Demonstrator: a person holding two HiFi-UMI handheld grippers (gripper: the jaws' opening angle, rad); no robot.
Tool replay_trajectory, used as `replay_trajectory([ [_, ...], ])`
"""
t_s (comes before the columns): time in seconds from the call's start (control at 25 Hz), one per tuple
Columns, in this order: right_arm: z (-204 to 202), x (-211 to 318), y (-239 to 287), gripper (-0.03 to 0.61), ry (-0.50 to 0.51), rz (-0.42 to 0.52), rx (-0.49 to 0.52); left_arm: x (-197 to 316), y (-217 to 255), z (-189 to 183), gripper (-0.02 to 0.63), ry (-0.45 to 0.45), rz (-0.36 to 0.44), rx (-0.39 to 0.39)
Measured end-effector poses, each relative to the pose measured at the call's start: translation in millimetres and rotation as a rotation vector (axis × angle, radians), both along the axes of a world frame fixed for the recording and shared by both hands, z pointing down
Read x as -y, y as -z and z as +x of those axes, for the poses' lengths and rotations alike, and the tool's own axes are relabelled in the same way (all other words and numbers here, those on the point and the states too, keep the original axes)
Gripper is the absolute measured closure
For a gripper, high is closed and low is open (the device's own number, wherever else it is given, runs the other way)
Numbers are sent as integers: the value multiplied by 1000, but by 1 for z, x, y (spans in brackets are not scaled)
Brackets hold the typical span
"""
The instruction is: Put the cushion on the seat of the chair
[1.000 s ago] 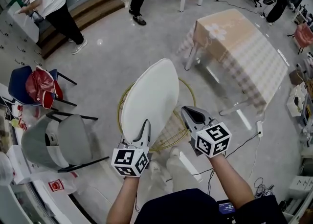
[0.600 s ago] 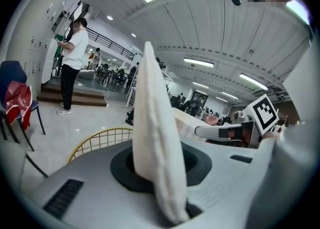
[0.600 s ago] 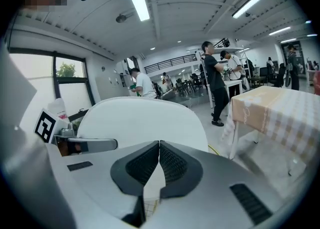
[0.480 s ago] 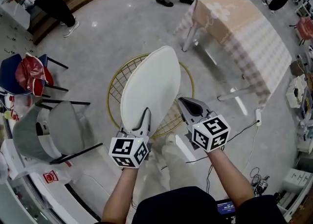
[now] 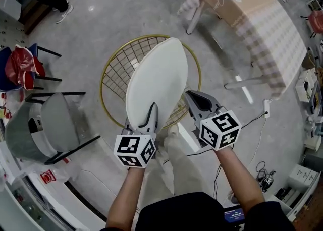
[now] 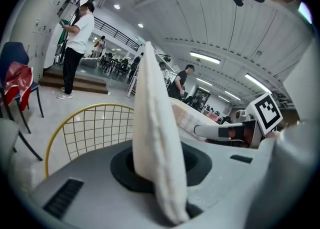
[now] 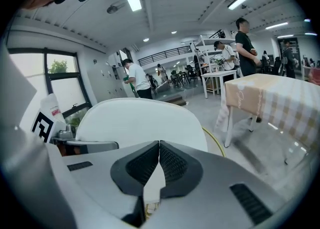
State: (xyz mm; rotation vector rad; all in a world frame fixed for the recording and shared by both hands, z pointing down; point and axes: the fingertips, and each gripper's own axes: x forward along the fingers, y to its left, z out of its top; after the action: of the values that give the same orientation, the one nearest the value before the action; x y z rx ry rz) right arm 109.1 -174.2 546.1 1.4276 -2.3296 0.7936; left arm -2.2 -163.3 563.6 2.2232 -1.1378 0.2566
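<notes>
A white oval cushion (image 5: 156, 81) hangs on edge over the round gold wire chair (image 5: 113, 61), covering the right part of its seat. My left gripper (image 5: 150, 119) is shut on the cushion's near edge; in the left gripper view the cushion (image 6: 152, 138) stands upright between the jaws, with the chair's wire grid (image 6: 85, 128) behind it. My right gripper (image 5: 194, 101) is just right of the cushion, apart from it. Its jaws meet at the tips with nothing between them (image 7: 159, 148). The cushion (image 7: 140, 120) fills the view beyond them.
A table with a checked cloth (image 5: 252, 18) stands at the far right. A grey chair (image 5: 45, 124) and a blue chair with a red bag (image 5: 20, 66) are at the left. Cables (image 5: 257, 139) lie on the floor at the right. People stand farther back.
Both grippers and the cushion have sunk closer to the gold wire chair, and more of the chair's seat shows around the cushion. The left grip on the cushion is unchanged.
</notes>
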Motion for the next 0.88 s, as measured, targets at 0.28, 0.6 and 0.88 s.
replay_trajectory([
  [0.28, 4, -5, -40, 558, -16, -55, 4, -3, -34, 3, 548, 3, -40, 13],
  [0.6, -2, -13, -72, 557, -12, -85, 17, -10, -58, 6, 548, -2, -68, 14],
  [0.88, 3, -23, -98, 557, -37, -117, 27, -14, -79, 12, 548, -9, -89, 8],
])
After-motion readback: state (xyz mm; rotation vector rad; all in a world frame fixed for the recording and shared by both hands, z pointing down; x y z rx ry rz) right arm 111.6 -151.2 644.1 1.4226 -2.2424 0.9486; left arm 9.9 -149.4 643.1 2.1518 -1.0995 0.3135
